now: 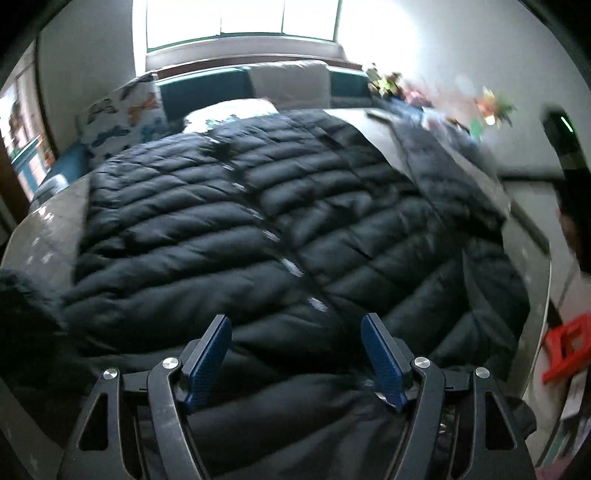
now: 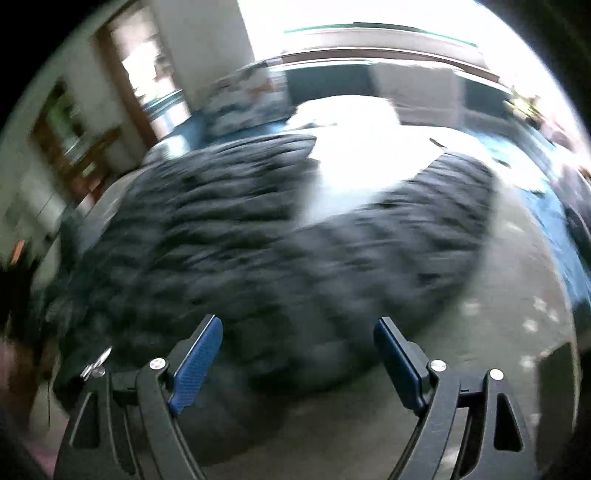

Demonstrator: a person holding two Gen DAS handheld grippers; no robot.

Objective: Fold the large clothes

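Behind my grey bed (image 1: 44, 229) the window (image 1: 240, 18) burns out to white, and the right wrist view is so smeared by blur that the doorway at its left and the clutter along the far wall are hard for me to make out. The black quilted puffer jacket (image 1: 229, 236), soft and ribbed in puffy rows with small pale snaps down its middle, lies spread flat on the bed, its near hem cut off behind my tools. My left hand-held gripper (image 1: 295, 354) and right hand-held gripper (image 2: 297, 354) both stand spread, blue ridged pads apart and pinching nothing, over the jacket's near edge.
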